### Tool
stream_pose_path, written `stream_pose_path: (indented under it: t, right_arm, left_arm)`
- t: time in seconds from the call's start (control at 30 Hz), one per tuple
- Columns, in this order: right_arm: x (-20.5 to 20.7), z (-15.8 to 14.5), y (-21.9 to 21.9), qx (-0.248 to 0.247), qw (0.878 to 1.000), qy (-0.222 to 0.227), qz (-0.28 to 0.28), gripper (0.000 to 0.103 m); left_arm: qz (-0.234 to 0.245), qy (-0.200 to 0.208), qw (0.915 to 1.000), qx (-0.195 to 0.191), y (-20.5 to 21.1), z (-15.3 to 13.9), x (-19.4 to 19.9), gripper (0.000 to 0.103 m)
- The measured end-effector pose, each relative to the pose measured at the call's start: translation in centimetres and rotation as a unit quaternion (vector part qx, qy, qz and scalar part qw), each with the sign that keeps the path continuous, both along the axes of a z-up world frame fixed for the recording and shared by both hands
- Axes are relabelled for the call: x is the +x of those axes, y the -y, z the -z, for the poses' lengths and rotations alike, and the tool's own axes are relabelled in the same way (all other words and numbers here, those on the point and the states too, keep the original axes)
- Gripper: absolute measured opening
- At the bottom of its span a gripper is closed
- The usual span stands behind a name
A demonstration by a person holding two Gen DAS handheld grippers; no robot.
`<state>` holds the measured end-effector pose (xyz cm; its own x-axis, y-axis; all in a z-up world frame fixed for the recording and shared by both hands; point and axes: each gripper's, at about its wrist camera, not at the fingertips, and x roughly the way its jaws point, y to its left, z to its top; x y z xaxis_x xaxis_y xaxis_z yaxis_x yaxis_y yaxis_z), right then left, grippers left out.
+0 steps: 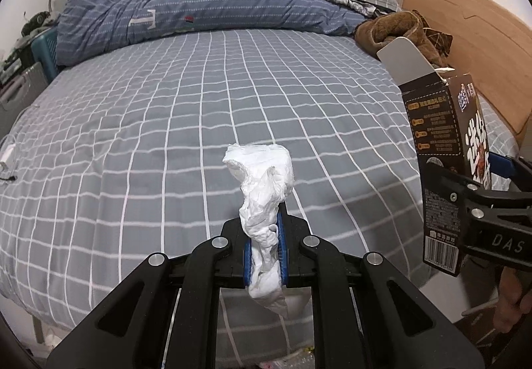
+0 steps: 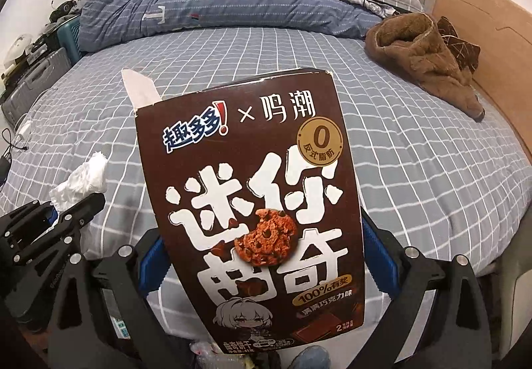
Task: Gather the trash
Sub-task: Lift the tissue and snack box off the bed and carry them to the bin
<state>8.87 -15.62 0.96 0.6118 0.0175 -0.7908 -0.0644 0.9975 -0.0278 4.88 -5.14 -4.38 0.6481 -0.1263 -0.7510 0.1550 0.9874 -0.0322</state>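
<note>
Both claws grip trash, left claw [image 1: 264, 256] tissue [image 1: 262, 189], right claw [image 2: 266, 256] cookie box [image 2: 252, 202], above bed [image 1: 166, 109].

Left wrist view: looking forward and downward across the bed [image 1: 166, 122] from its near edge, toward the quilt [image 1: 186, 6] at upper frame. Right wrist view: same direction, from slightly further right, largely blocked at centre by the cookie box [image 2: 252, 196] close to the lens. Shared: bed, quilt, brown garment [image 2: 422, 53], headboard [image 1: 465, 19] at right.
</note>
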Motion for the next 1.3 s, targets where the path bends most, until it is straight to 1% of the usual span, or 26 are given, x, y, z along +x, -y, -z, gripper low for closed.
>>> stream_pose_path:
  t: [0.33, 0.43, 0.7, 0.83, 1.13, 1.3]
  right_arm:
    - [-4.6, 0.6, 0.2, 0.009, 1.000, -0.012, -0.003, 0.092]
    - [-6.1, 0.6, -0.1, 0.013, 1.000, -0.013, -0.007, 0.092]
    - [-9.3, 0.6, -0.9, 0.025, 0.999, -0.018, -0.014, 0.092]
    - [-10.6, 0.5, -0.9, 0.032, 0.999, -0.023, -0.013, 0.092]
    - [-13.6, 0.8, -1.1, 0.040, 0.998, -0.044, -0.004, 0.092]
    - [-15.3, 0.5, -1.2, 0.046, 0.998, -0.046, -0.001, 0.092]
  left_arm:
    - [0.004, -0.011, 0.9999, 0.003, 0.2, 0.6, -3.9, 0.011]
    - [0.004, -0.009, 0.9999, 0.009, 0.5, 0.6, -5.3, 0.011]
    - [0.001, -0.011, 0.9999, 0.000, 0.4, 0.3, -8.1, 0.011]
    - [-0.008, -0.016, 0.9998, -0.004, 0.1, 0.2, -9.5, 0.011]
    - [-0.025, -0.035, 0.9990, -0.011, -0.4, 0.6, -13.0, 0.012]
    - [-0.028, -0.044, 0.9984, -0.020, -1.1, 0.8, -14.7, 0.012]
